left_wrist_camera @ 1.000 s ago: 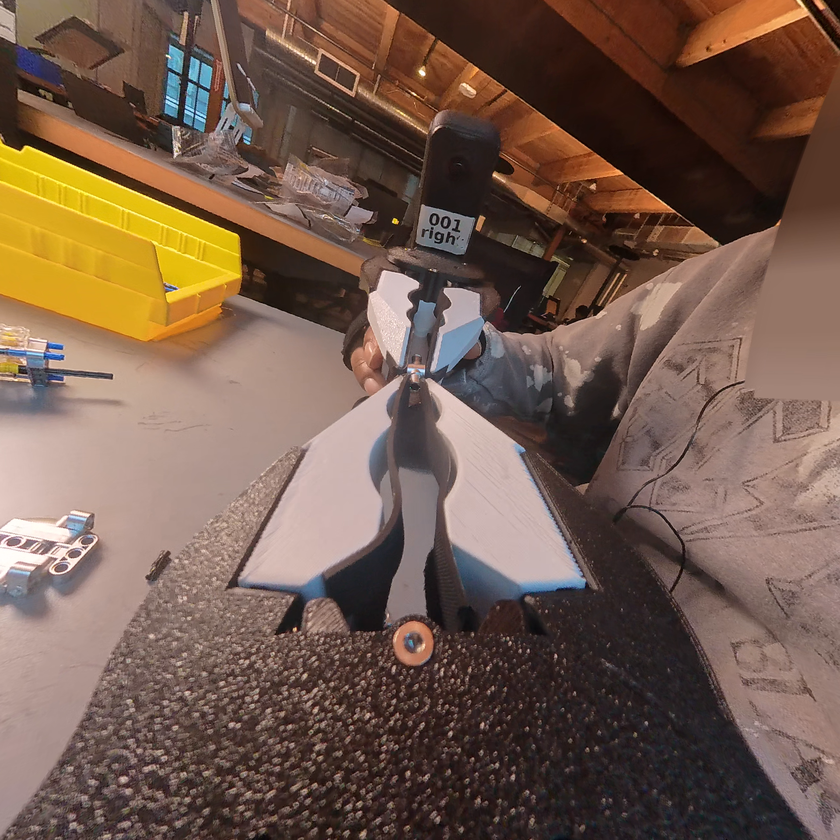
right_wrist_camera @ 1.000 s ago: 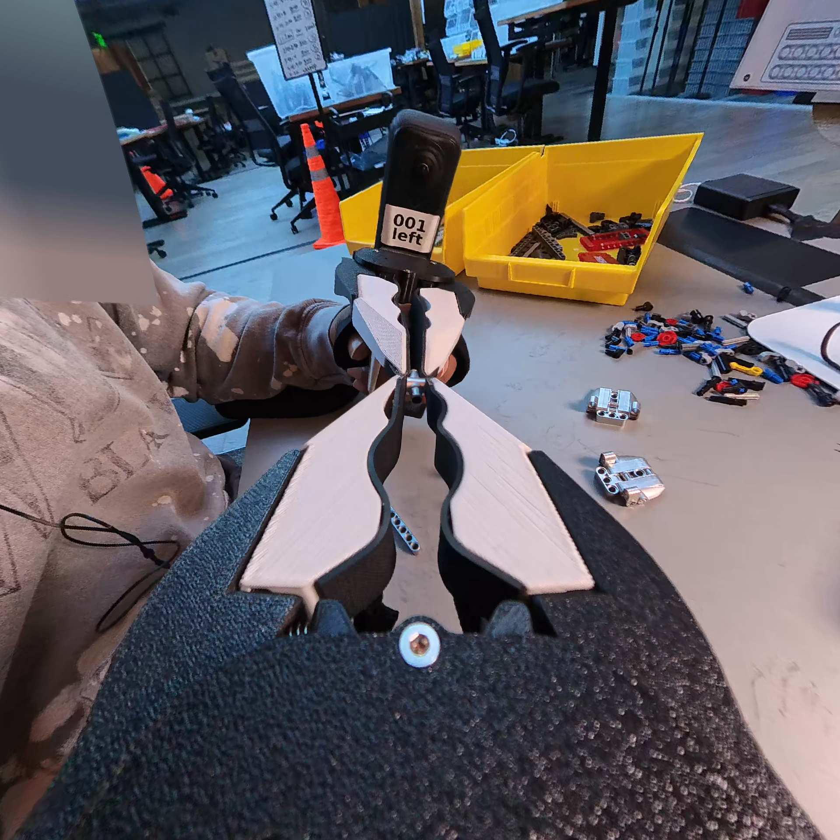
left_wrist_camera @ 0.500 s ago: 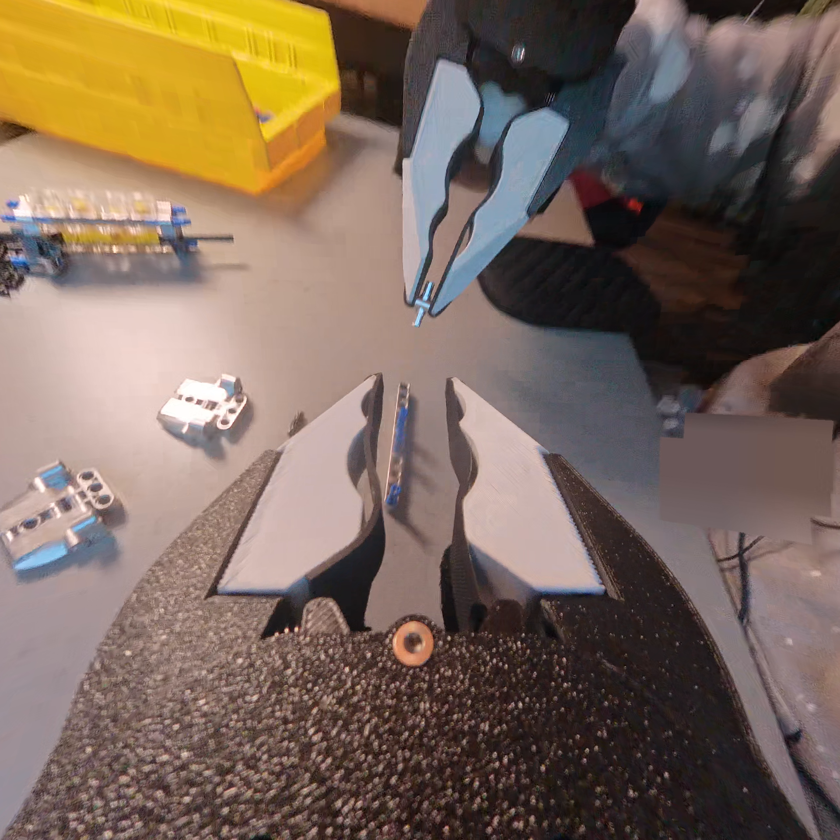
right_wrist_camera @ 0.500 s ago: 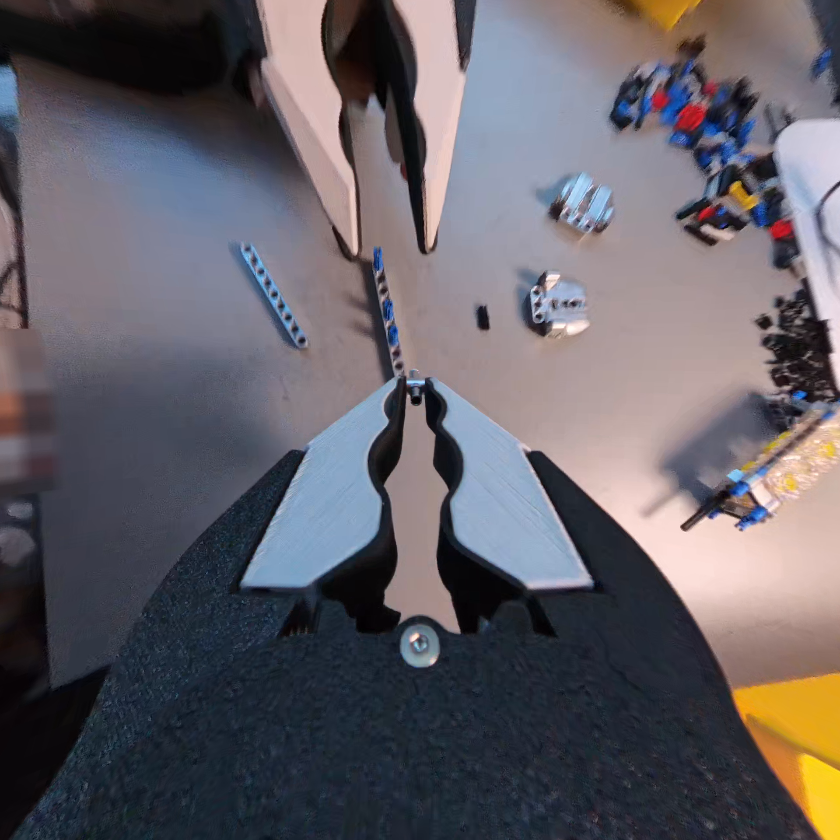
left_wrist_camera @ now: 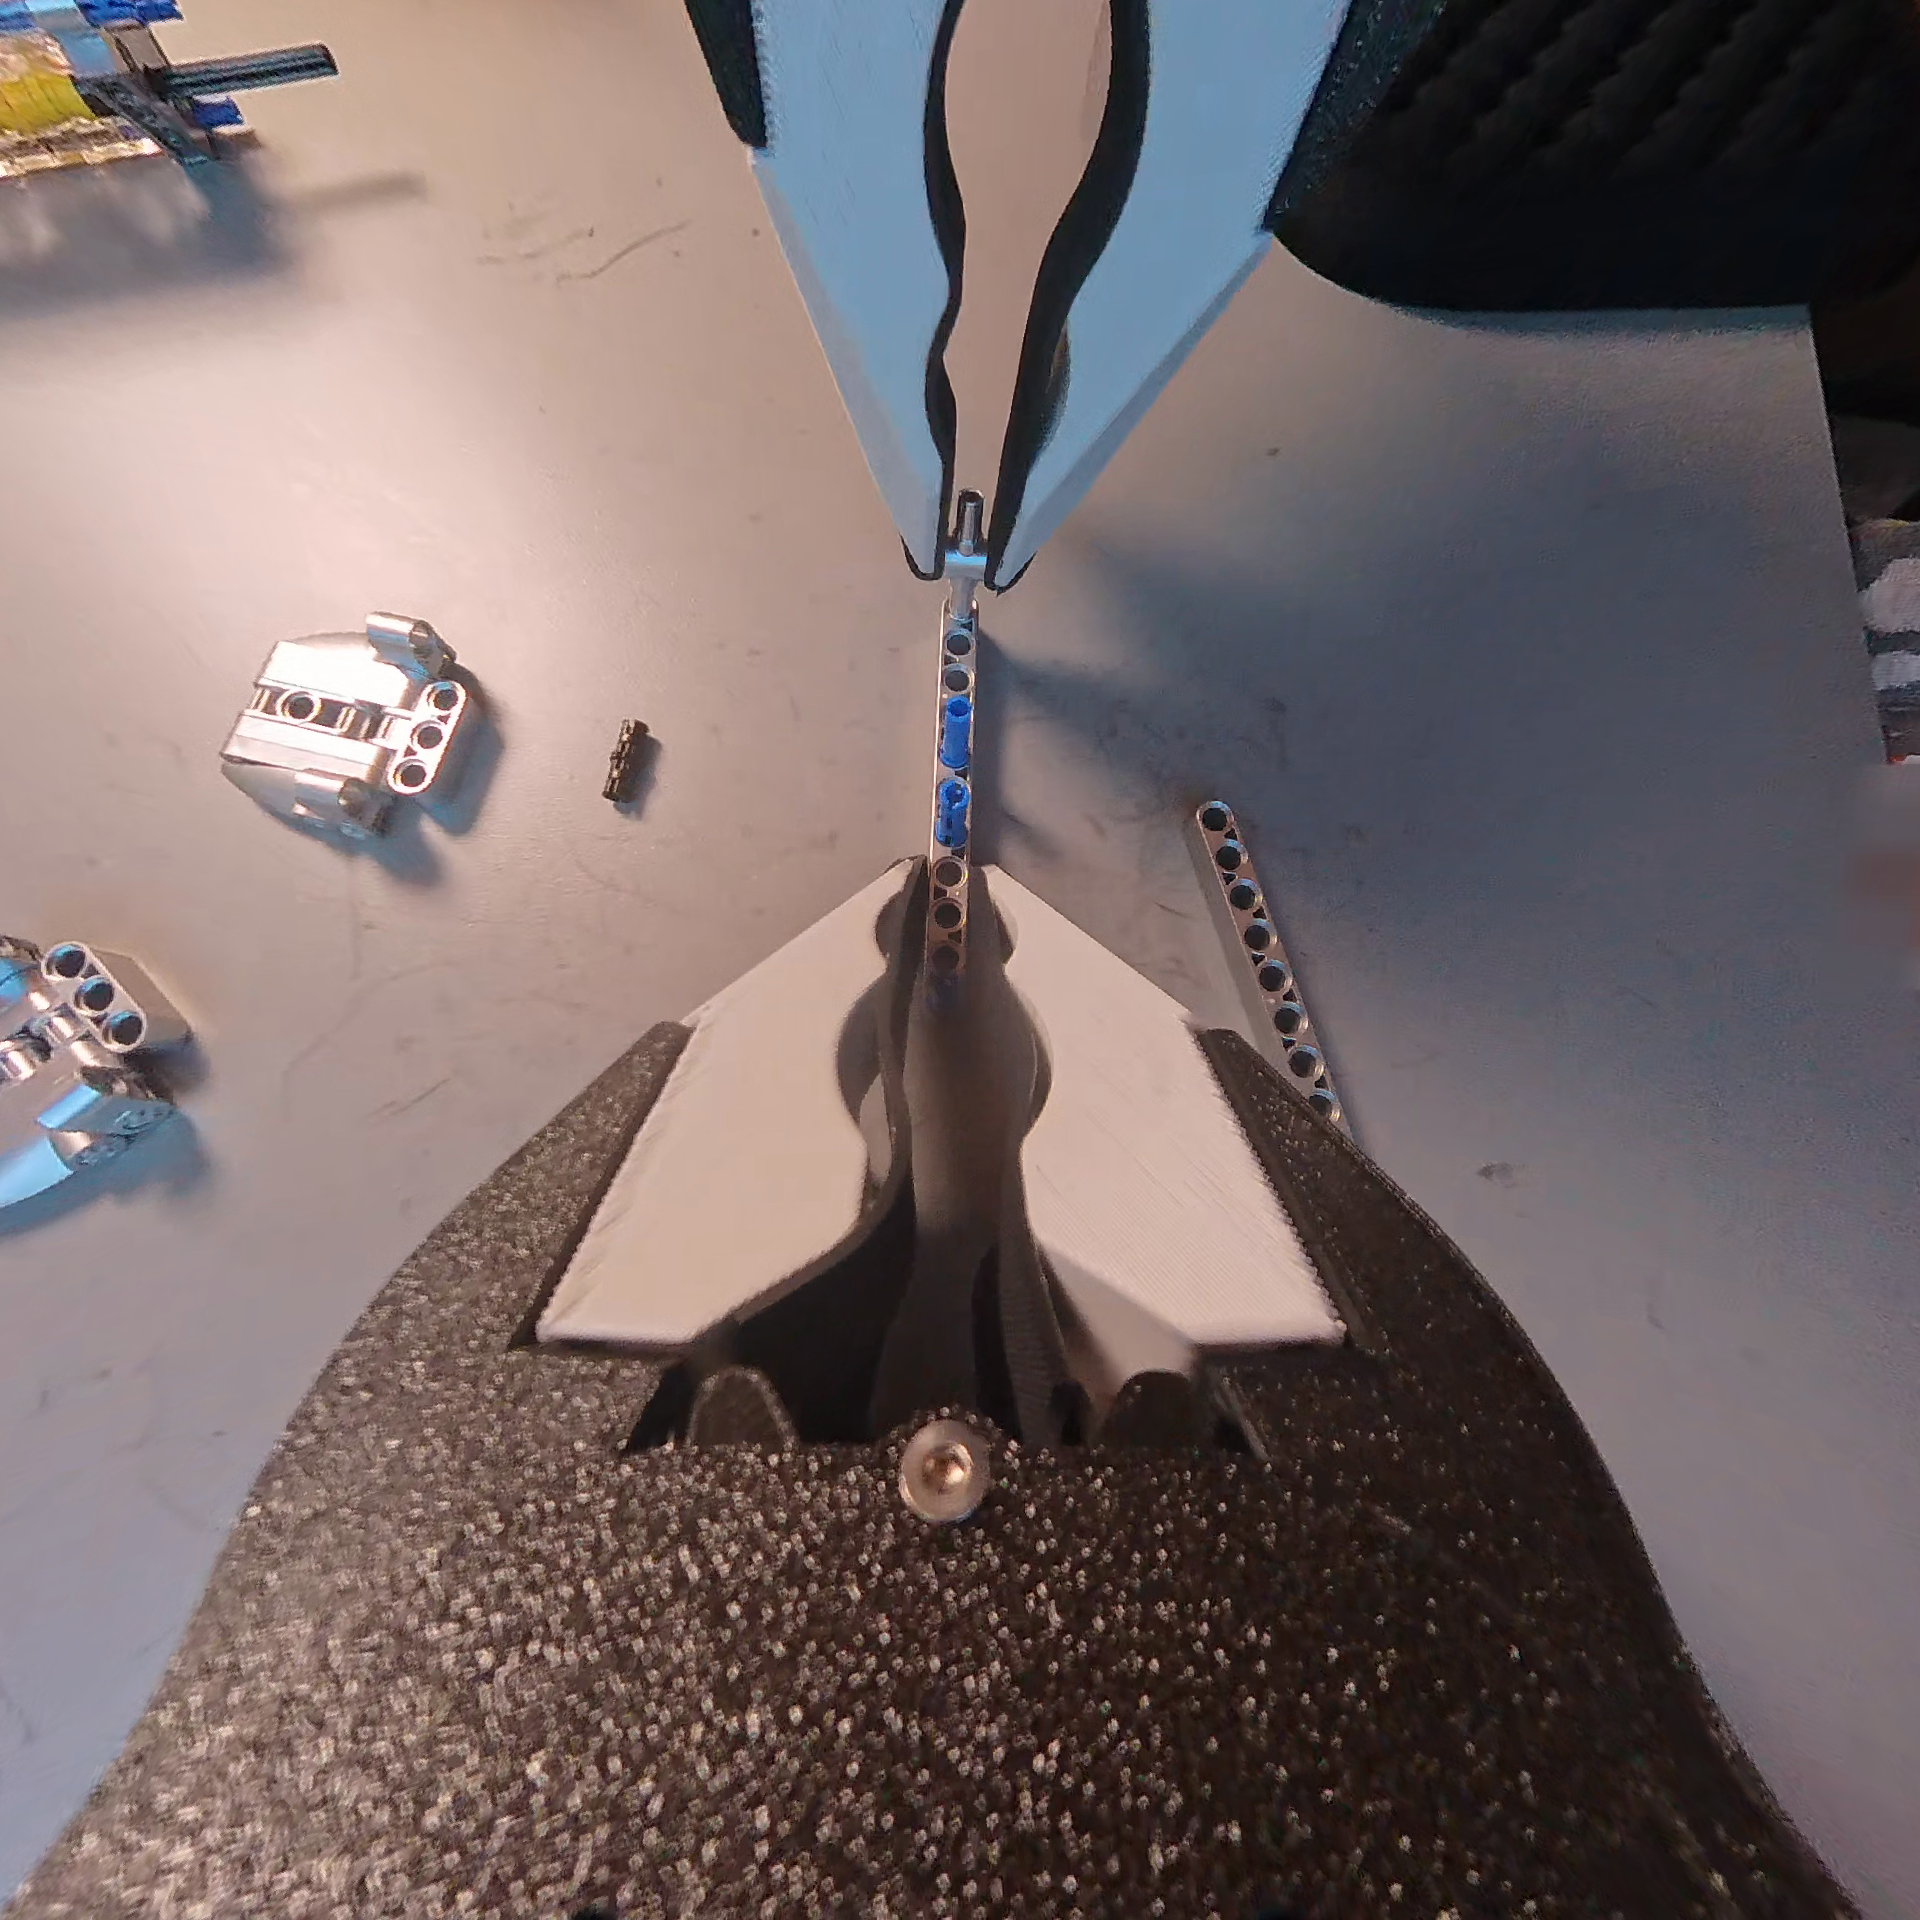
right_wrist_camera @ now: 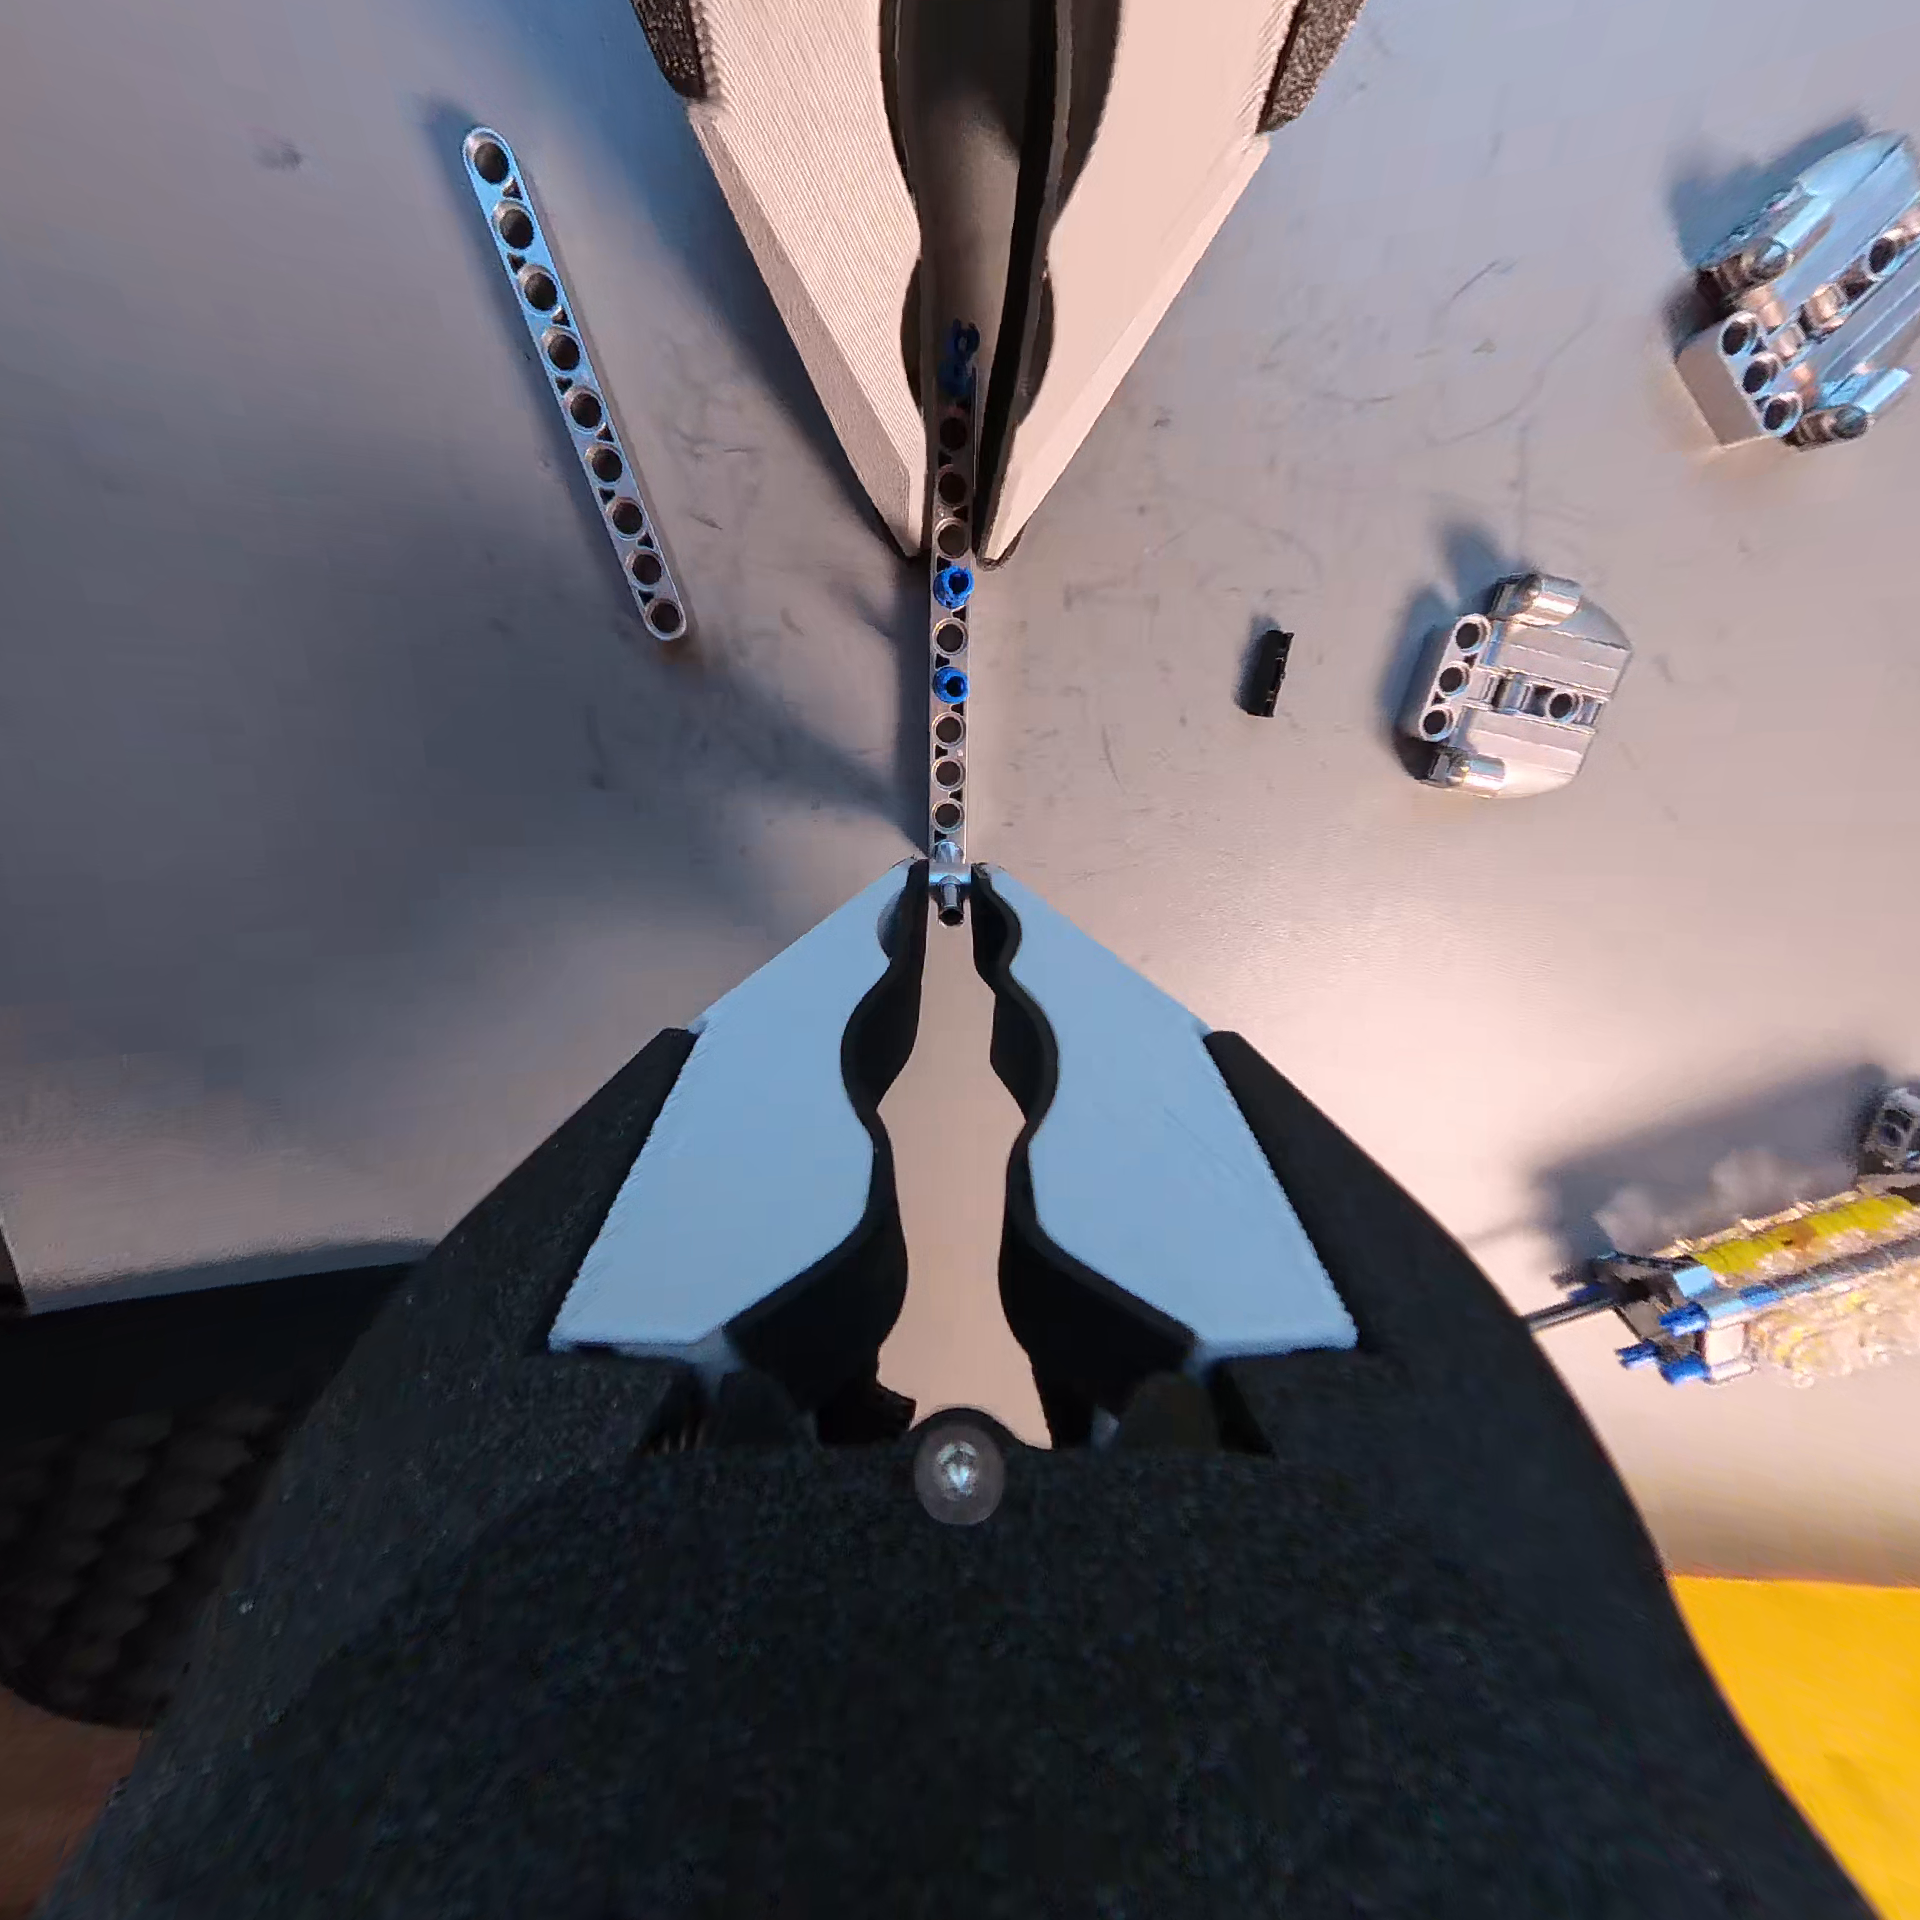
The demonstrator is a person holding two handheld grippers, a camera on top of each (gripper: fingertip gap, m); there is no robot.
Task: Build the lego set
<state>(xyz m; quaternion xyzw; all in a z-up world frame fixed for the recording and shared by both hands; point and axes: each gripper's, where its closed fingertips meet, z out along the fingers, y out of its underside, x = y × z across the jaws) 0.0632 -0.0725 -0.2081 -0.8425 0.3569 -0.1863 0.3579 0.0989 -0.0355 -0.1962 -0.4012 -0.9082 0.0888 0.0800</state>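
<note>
My left gripper [left_wrist_camera: 951,871] is shut on a long grey beam with holes [left_wrist_camera: 956,675], held edge-on just above the grey table [left_wrist_camera: 520,468]. Two blue pins [left_wrist_camera: 952,798] sit in its middle holes. My right gripper [right_wrist_camera: 948,875] is shut on a small grey pin [right_wrist_camera: 948,896] and faces the left one tip to tip. The pin touches the beam's [right_wrist_camera: 948,758] free end. In the left wrist view the right gripper [left_wrist_camera: 968,569] comes in from the top with the pin [left_wrist_camera: 966,535]. In the right wrist view the left gripper [right_wrist_camera: 951,551] comes in from the top.
A second grey holed beam [left_wrist_camera: 1262,961] lies flat beside the grippers. A small black connector [left_wrist_camera: 627,761] and two silver panel pieces [left_wrist_camera: 343,717] [left_wrist_camera: 78,1049] lie on the table. A yellow-and-blue assembly [right_wrist_camera: 1766,1288], a yellow bin [right_wrist_camera: 1818,1714] and a black mat [left_wrist_camera: 1610,156] sit at the edges. Spacing between my two grippers at the tips: around 6 cm. About 6 cm separates my left fingertips from the small black connector [left_wrist_camera: 627,761]. Look for it in the right wrist view [right_wrist_camera: 1267,669] too.
Both grippers tipped down toward the table. The left gripper, open around the beam half a second ago, closed on it. The right gripper brought its pin up to the beam's end.
</note>
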